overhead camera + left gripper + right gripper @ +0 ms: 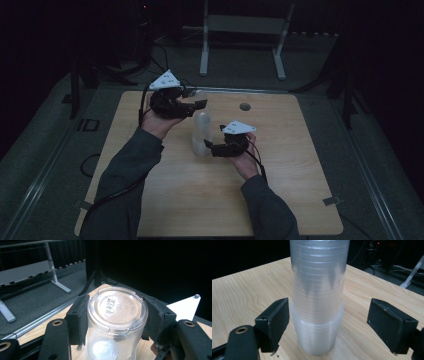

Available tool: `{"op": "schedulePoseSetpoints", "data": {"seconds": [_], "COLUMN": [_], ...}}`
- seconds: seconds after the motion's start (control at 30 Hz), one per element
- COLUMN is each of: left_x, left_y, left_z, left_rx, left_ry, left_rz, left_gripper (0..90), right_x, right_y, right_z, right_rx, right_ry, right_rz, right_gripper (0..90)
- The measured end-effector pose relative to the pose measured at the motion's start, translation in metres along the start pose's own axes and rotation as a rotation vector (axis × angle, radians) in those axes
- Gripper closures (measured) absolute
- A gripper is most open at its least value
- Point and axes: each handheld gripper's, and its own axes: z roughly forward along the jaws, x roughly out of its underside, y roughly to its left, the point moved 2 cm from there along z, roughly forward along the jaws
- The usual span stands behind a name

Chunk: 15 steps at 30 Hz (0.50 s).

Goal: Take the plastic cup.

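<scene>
my left gripper (116, 322) is clenched on the top cup of the cup stack (201, 134) standing mid-tabletop (280, 200). my right gripper (329, 325) sits released around the base, so i judge the separation barely begun.

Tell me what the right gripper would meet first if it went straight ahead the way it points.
Most likely the stack of clear cups. It stands upright on the table between the right gripper's open pads, nearer one pad, untouched as far as that view shows.
</scene>
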Motion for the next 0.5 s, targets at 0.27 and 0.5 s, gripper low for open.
{"op": "schedulePoseSetpoints", "data": {"seconds": [0.27,0.5], "left_x": [-0.001,0.002], "left_y": [-0.001,-0.001], "left_z": [-0.012,-0.020], "left_rx": [0.000,0.007], "left_ry": [-0.019,-0.034], "left_rz": [-0.001,-0.003], "left_gripper": [41.2,41.2], "right_x": [0.000,0.002], "right_y": [0.001,0.002], "right_z": [-0.010,-0.018], "right_rx": [0.011,0.013], "right_ry": [0.011,0.027], "right_rz": [-0.027,-0.038], "right_gripper": [21.3,22.5]}}
